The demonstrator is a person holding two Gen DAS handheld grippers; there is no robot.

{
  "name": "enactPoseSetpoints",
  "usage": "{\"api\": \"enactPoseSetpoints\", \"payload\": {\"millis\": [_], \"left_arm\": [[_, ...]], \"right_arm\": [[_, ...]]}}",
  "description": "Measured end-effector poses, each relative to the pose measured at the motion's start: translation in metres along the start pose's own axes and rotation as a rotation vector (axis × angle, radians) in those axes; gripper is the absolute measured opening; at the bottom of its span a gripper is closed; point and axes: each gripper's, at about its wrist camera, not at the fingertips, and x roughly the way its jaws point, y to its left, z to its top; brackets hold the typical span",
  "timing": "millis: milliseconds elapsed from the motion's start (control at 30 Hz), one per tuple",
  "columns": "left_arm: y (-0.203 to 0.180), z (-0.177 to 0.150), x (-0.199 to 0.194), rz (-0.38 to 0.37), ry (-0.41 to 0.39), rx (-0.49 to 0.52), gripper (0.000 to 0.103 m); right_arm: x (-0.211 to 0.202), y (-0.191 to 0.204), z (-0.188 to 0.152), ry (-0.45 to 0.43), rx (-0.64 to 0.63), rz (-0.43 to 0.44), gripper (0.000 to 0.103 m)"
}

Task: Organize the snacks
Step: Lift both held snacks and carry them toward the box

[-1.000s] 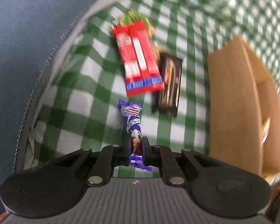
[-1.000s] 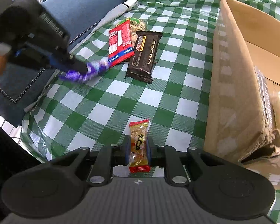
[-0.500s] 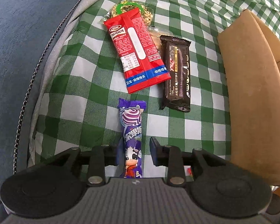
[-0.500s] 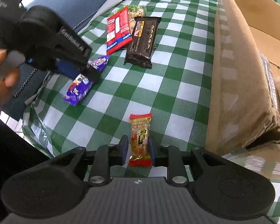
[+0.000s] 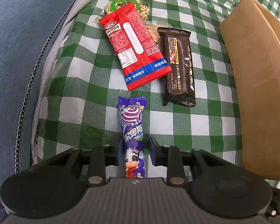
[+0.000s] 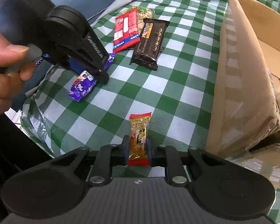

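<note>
Now the left tool (image 5: 134, 154) is closing loosely around the purple bar (image 5: 133, 134), lying lengthwise between its fingers, while the right tool (image 6: 138, 150) is gripping the golden bar (image 6: 139, 135).

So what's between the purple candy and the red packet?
Nothing: bare checked cloth separates purple candy from red packet, clearest in the left wrist view.

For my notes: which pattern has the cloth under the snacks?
Green and white checks on the cloth; clearest in the left wrist view.

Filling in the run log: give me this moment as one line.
left tool: closing, pads clear of purple candy on cloth | right tool: shut on golden snack bar | box: open
</note>
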Motion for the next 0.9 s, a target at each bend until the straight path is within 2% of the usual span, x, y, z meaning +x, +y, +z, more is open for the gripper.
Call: {"api": "enactPoseSetpoints", "payload": {"millis": [100, 233, 400, 533, 733, 900], "left_arm": [[-0.001, 0.000, 0.000, 0.013, -0.002, 0.016, 0.017], [-0.002, 0.000, -0.006, 0.013, -0.028, 0.032, 0.015], [0.000, 0.002, -0.024, 0.003, -0.117, 0.024, 0.015], [-0.004, 0.004, -0.035, 0.035, -0.181, 0.042, 0.015], [-0.006, 0.006, -0.052, 0.004, -0.275, 0.040, 0.015], [-0.012, 0.009, -0.061, -0.039, -0.318, 0.026, 0.015]], "right_arm": [[-0.005, -0.001, 0.001, -0.021, 0.008, 0.002, 0.019], [-0.015, -0.005, 0.004, -0.076, 0.029, 0.010, 0.019], [-0.029, -0.005, 0.009, -0.158, 0.040, 0.013, 0.019], [-0.044, -0.008, 0.013, -0.249, 0.055, 0.017, 0.019], [-0.064, -0.017, 0.018, -0.378, 0.085, 0.008, 0.019], [-0.093, -0.024, 0.025, -0.478, 0.080, 0.000, 0.019]]}}
